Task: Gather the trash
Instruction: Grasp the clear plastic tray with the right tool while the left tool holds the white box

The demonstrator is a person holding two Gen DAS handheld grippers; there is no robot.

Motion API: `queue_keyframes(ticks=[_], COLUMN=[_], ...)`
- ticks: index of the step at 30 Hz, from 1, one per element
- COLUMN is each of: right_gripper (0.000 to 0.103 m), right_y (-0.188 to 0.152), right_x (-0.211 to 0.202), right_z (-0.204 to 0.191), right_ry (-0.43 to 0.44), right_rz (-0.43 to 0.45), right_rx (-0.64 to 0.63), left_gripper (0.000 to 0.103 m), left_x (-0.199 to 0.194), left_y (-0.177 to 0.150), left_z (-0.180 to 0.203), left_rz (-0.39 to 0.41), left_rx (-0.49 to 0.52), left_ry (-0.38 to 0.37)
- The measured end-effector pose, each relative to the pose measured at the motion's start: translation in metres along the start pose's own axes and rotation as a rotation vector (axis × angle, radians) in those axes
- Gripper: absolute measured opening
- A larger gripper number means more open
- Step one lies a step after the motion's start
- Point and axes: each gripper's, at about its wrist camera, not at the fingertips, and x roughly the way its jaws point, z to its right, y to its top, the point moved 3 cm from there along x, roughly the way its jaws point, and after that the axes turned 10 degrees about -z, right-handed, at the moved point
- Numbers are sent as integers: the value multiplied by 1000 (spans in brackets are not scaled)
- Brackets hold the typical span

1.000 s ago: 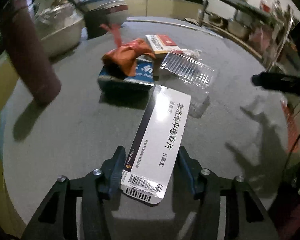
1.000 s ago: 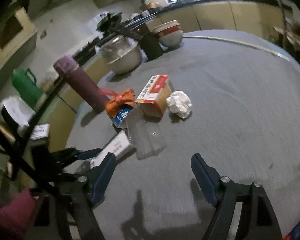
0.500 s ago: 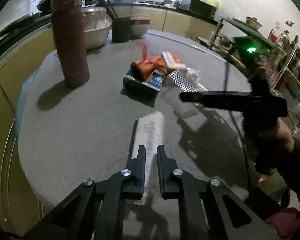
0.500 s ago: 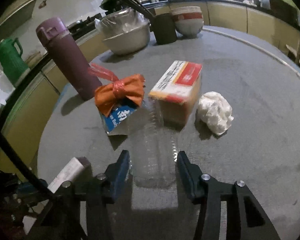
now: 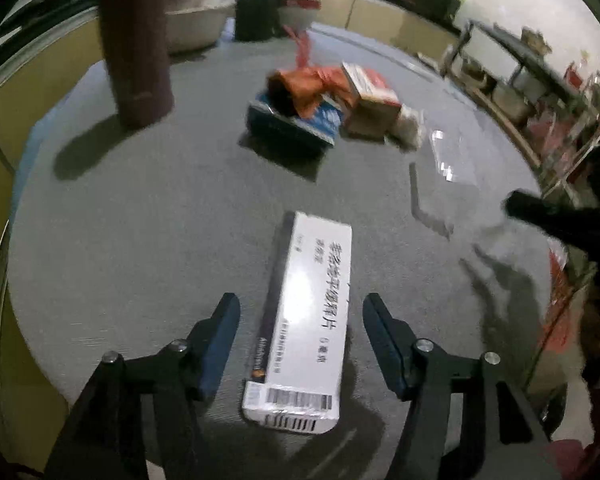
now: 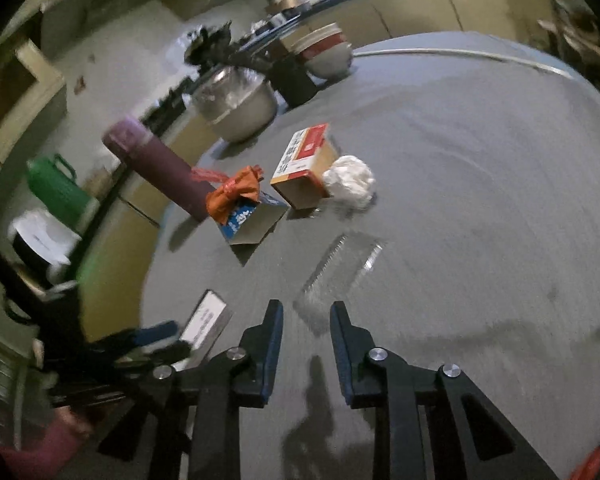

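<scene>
A white medicine box (image 5: 306, 320) lies on the grey round table (image 5: 160, 216) between the spread fingers of my open left gripper (image 5: 302, 312), untouched; it also shows in the right wrist view (image 6: 206, 326). My right gripper (image 6: 306, 314) has its jaws narrowed on the near end of a clear plastic tray (image 6: 340, 270), which also shows in the left wrist view (image 5: 444, 156). Further back lie a blue box (image 6: 250, 222) with an orange bag (image 6: 234, 192) on it, a red and white carton (image 6: 304, 166) and a white paper wad (image 6: 350, 182).
A maroon flask (image 5: 134, 40) stands at the left. A steel bowl (image 6: 238, 106), a dark cup (image 6: 294, 76) and stacked bowls (image 6: 326, 54) stand at the table's far edge. Shelves (image 5: 540, 92) stand to the right of the table.
My left gripper has opened and the white box lies flat between its fingers. My right gripper has narrowed on the clear tray and pulled it away from the other trash.
</scene>
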Motion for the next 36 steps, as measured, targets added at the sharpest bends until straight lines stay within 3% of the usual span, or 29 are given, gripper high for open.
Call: queue_keyframes(ticks=[2,5,8,11,14,15,16,17,19,22,23,25,28,32,36], right_gripper=[27,27,27,28,33,50,81,85,85,80,76,56,40,37,33], right_y=[-6,-11,-18,-17,-8,-5,1,7,15,35,38,41,35,21,10], right_x=[-11,-24,-35,-43,-47,-46,-45,-44,-42,-21,-13,6,39,52,17], right_z=[12,27,38,38,26,23,19,11,-5,-42,-53,-73,-90,-65,-23], right_ry=[31,106,172,134,140,137,121,95,73,-66,-87,-145,-232,-332,-358], right_rz=[19,47,79,99,105,102,106,135,170,171,172,149,81,43,71], right_rx=[44,110,159,154,130,125,119,100,31,-98,-139,-225,-325,-301,-213], left_gripper=[64,49,48,48,48,48,48,48,48,48,48,48,48,48,48], left_x=[5,9,10,10,1,-4,-8,-13,-24,-39,-42,-48,-53,-51,-50], left_y=[1,3,6,5,5,4,4,4,2,0,0,0,-4,-6,-7], left_z=[8,17,21,23,22,23,26,28,32,38,40,43,45,44,42], left_rz=[20,37,39,44,62,77,92,106,133,159,164,173,179,173,169], left_rx=[30,57,41,20,-23,-25,-23,-21,-15,-2,1,10,13,7,5], left_ry=[41,110,105,114,65,69,82,94,109,118,120,114,111,108,100])
